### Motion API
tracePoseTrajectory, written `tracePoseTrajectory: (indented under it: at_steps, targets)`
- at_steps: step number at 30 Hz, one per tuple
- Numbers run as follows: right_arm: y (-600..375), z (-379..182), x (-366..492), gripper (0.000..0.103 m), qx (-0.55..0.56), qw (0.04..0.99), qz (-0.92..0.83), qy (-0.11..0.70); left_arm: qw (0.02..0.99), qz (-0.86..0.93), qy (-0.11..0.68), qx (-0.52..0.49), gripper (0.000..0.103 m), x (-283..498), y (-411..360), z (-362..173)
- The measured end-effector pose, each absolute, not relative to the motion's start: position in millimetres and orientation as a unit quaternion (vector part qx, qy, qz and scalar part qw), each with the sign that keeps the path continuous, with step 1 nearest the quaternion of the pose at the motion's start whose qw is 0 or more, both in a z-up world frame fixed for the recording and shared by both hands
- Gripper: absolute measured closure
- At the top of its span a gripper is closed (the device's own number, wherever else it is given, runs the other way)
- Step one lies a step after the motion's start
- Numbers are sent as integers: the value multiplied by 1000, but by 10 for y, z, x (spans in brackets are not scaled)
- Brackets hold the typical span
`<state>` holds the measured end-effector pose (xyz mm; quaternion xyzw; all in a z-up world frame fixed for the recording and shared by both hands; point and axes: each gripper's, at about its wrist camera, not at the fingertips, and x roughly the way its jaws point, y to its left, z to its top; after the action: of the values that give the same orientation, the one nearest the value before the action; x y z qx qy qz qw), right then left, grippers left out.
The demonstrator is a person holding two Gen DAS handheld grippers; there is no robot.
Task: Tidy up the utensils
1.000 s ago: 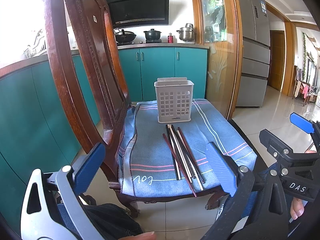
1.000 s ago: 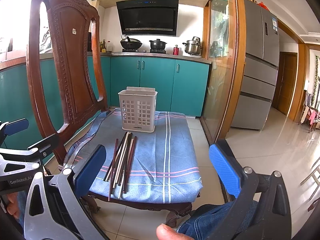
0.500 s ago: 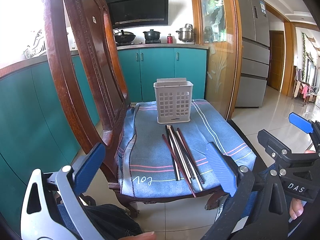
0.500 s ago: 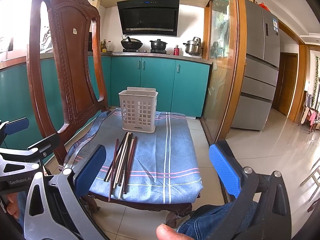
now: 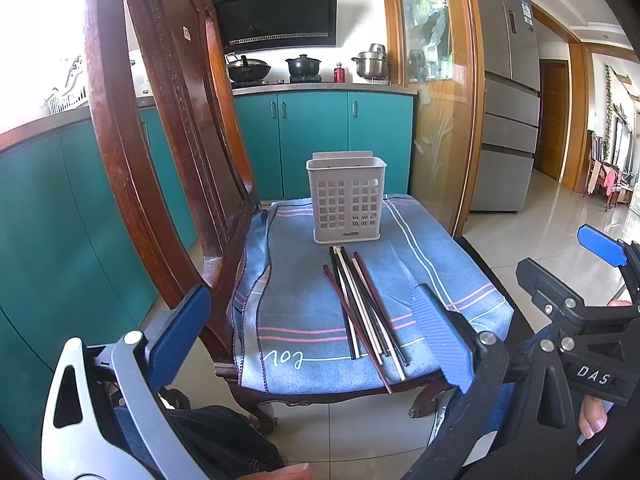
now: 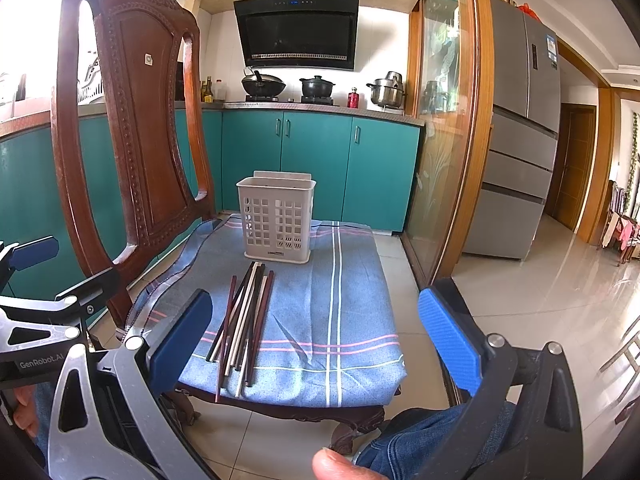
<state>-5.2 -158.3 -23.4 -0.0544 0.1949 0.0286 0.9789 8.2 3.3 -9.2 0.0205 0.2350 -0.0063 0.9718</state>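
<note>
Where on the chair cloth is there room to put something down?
The cloth is bare right of the chopsticks, out to its right edge, and beside the basket. The front-left middle is crowded with chopsticks.

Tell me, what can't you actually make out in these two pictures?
- Inside of the white basket: both views look at its perforated wall from low down, so the contents are hidden.
- Exact count of the chopsticks: they overlap in a bundle on the blue cloth.
- Print on the basket's base label: too small.
- The person: only fingertips and denim at the bottom edges.
</note>
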Motion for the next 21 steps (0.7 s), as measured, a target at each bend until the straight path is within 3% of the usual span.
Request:
tracePoseTrajectory:
  at_steps: [12, 16, 18, 20, 21]
  targets:
    - [-1631, -348, 151, 2, -51, 975, 27, 217, 964, -3, 265, 19, 3, 273, 50, -251]
    - [-1658, -492, 518, 2, -78, 961, 7, 265, 953, -6, 304, 14, 3, 474, 72, -435]
    - [-1729, -719, 921, 12, -75, 936, -3, 345, 938, -33, 345, -3, 3, 693, 89, -602]
    - [-1860, -956, 1301, 45, -33, 909, 20, 416, 923, -60, 379, -22, 4, 937, 123, -764]
    - [-1890, -1033, 1422, 49, -18, 900, 31, 435, 917, -66, 391, -27, 4, 1041, 143, -809]
